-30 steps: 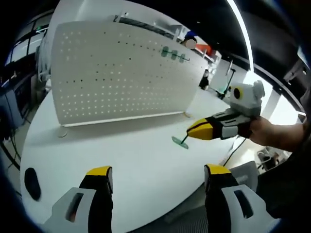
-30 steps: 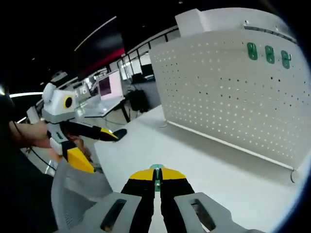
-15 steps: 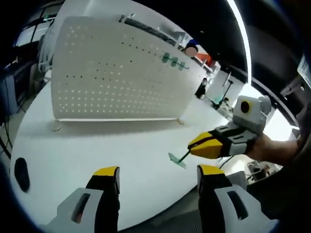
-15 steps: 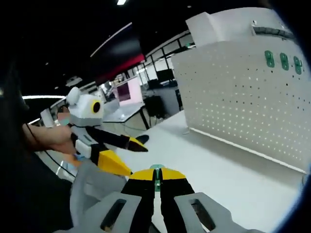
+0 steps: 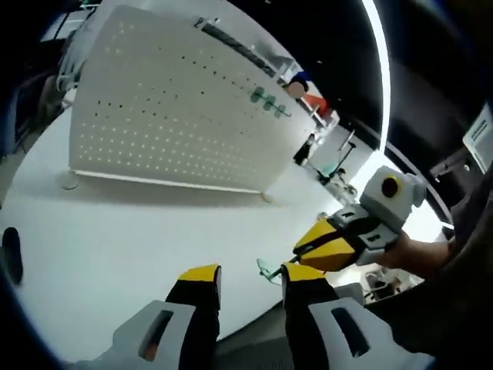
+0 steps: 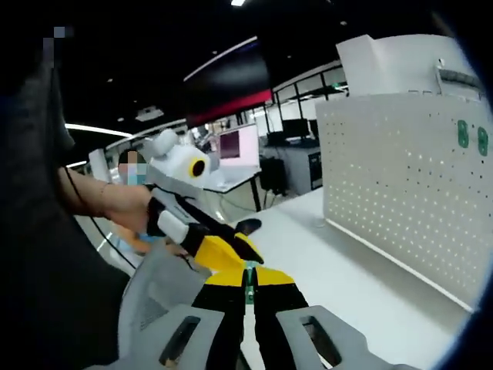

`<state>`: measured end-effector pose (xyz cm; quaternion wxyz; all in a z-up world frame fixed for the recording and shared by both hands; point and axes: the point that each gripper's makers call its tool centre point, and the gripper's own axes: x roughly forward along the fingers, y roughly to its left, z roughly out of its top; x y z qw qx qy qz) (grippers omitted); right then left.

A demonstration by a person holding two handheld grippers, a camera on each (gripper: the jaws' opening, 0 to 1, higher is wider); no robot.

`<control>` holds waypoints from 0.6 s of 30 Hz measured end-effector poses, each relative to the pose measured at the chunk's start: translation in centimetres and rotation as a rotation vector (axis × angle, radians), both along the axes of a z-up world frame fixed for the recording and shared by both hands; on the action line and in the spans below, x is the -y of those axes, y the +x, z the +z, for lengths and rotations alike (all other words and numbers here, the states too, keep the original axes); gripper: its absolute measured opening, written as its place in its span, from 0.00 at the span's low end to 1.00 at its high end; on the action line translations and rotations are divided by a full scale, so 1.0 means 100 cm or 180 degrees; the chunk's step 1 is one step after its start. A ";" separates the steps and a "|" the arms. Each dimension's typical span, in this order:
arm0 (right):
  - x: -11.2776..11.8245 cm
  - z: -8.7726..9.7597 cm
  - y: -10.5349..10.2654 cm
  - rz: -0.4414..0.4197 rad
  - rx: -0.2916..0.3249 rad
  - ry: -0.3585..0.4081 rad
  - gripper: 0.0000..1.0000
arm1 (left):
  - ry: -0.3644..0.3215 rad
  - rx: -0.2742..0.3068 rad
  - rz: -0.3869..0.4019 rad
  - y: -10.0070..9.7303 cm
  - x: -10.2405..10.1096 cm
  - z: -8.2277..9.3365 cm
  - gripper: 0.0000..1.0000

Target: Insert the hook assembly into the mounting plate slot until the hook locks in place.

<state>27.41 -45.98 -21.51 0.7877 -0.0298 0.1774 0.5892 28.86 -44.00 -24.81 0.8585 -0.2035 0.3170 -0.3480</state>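
The white pegboard (image 5: pixel 169 116) stands upright on the white table (image 5: pixel 115 239) and carries three green hooks (image 5: pixel 266 100) near its top. My right gripper (image 6: pixel 248 279) is shut on a small green hook assembly (image 6: pixel 248 267), whose tip pokes out between the yellow pads. In the left gripper view that right gripper (image 5: pixel 299 250) comes in from the right and holds the green hook (image 5: pixel 266 270) over the table's near edge. The left gripper (image 5: pixel 250 276) is open with a narrow gap, its tips right beside the hook. In the right gripper view the left gripper (image 6: pixel 240 253) reaches in from the left, just above my jaws.
The pegboard (image 6: pixel 408 193) with its green hooks (image 6: pixel 462 132) stands far right. A black oval object (image 5: pixel 9 250) lies on the table at the left, also visible as a black object (image 6: pixel 248 226). A grey chair back (image 6: pixel 154 285) is near. A hand (image 5: pixel 420 250) grips the right gripper.
My left jaws have narrowed from wide apart to a small gap. The two grippers have come together, so the held hook now sits at the left jaw tips. Both views swung away from the pegboard.
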 end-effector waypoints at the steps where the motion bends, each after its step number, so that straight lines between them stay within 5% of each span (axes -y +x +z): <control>1: 0.000 0.001 0.000 0.0027 0.0044 0.0007 0.01 | -0.0016 -0.0024 -0.0004 -0.001 0.000 -0.001 0.29; 18: -0.002 0.013 -0.008 0.0523 0.0354 0.0084 0.00 | -0.0736 -0.0438 -0.0100 -0.013 0.017 0.012 0.08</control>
